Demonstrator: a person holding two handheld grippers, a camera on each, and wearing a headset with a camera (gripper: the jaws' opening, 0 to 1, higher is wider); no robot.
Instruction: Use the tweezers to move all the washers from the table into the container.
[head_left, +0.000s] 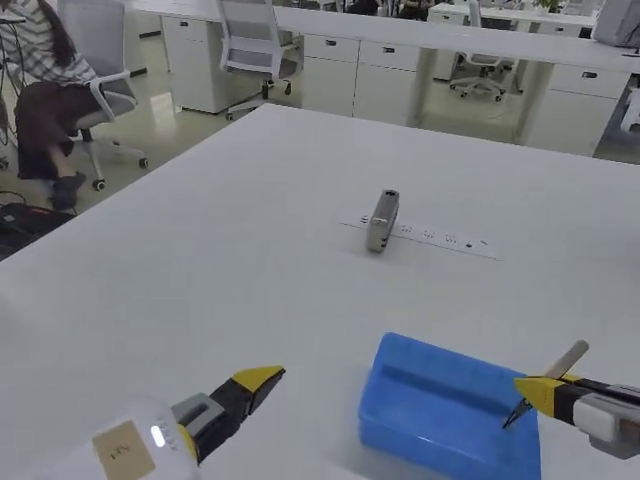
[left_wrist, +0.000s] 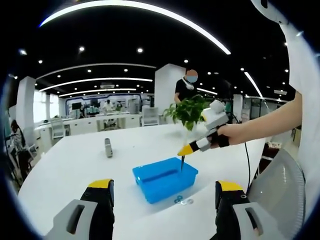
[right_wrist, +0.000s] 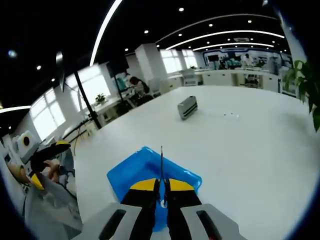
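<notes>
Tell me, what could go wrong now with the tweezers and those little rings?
The tweezers are thin and held only by the shut right gripper, so they might twist or slip. The washers lie flat on the table right beside the blue container; they may skid away when pinched. The tweezer tip hangs over the container and could bump its wall.

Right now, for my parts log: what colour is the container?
The container is plain blue, clearest in the left gripper view.
</notes>
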